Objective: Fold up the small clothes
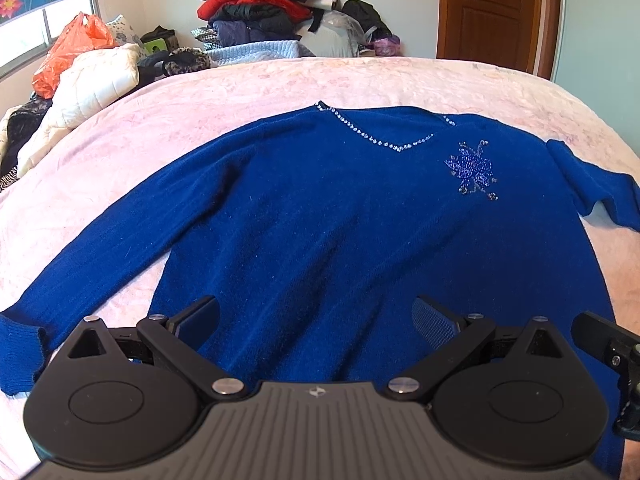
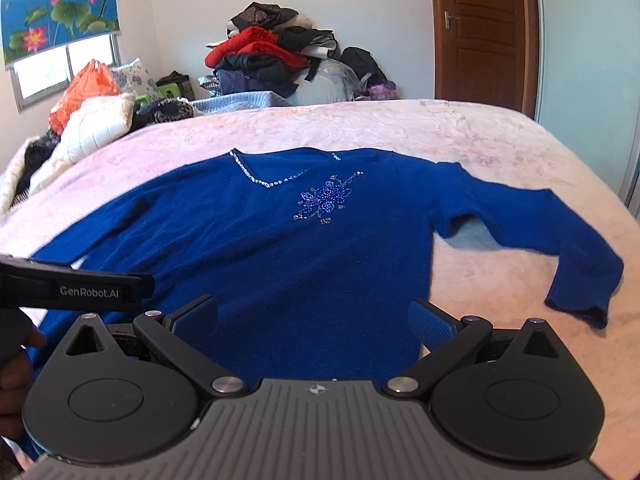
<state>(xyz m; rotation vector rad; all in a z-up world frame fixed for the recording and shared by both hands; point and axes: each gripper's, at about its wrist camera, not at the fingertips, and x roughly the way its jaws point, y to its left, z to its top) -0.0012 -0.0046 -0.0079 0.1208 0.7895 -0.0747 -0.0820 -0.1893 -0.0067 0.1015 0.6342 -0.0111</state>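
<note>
A royal-blue sweater with a rhinestone V-neck and a beaded flower lies flat, front up, on the pink bedspread; it also shows in the right wrist view. Its sleeves spread out to both sides, the right sleeve bent down at the cuff. My left gripper is open and empty, hovering over the sweater's lower hem. My right gripper is open and empty over the hem's right part. The right gripper's side shows at the left wrist view's right edge, and the left gripper's side appears in the right wrist view.
A pile of clothes stands against the far wall. A white quilted jacket and an orange plastic bag lie at the bed's far left. A wooden door is at the back right. Bedspread shows around the sweater.
</note>
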